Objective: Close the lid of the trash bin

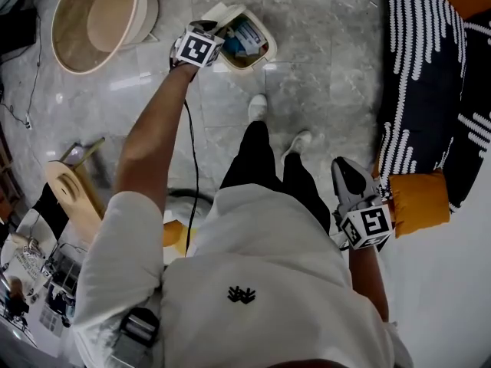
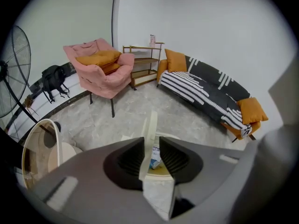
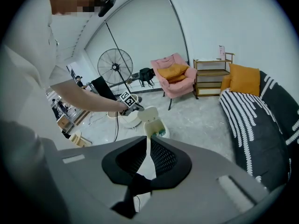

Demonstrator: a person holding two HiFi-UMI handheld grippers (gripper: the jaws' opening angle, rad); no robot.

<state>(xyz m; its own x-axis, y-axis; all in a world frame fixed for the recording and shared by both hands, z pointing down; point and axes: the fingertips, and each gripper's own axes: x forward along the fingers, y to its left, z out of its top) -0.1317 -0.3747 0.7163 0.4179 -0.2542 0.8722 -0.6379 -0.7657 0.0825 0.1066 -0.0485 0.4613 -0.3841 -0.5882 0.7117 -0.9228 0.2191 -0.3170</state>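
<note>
The left gripper's point(image 2: 152, 146) jaws stand apart astride the cream plastic trash bin's point(image 1: 270, 49) upright lid point(image 2: 151, 122), seemingly brushing one pad. The right gripper's point(image 3: 148, 144) jaws sit nearly together, empty.

Wears a loose white short-sleeved shirt point(image 1: 268, 282), marked with a small black emblem point(image 1: 241, 294) low in the middle of the frame. Above it, black trousers point(image 1: 265, 163) and white shoes point(image 1: 258, 107). Fitted with a grey left gripper point(image 2: 152, 143) and a grey right gripper point(image 3: 148, 141), both with broad smooth jaws lined by ribbed black pads, both topped by a white cube point(image 1: 197, 48) printed with black square markers. Trails a thin black cable point(image 1: 191, 167) down left of centre.
</note>
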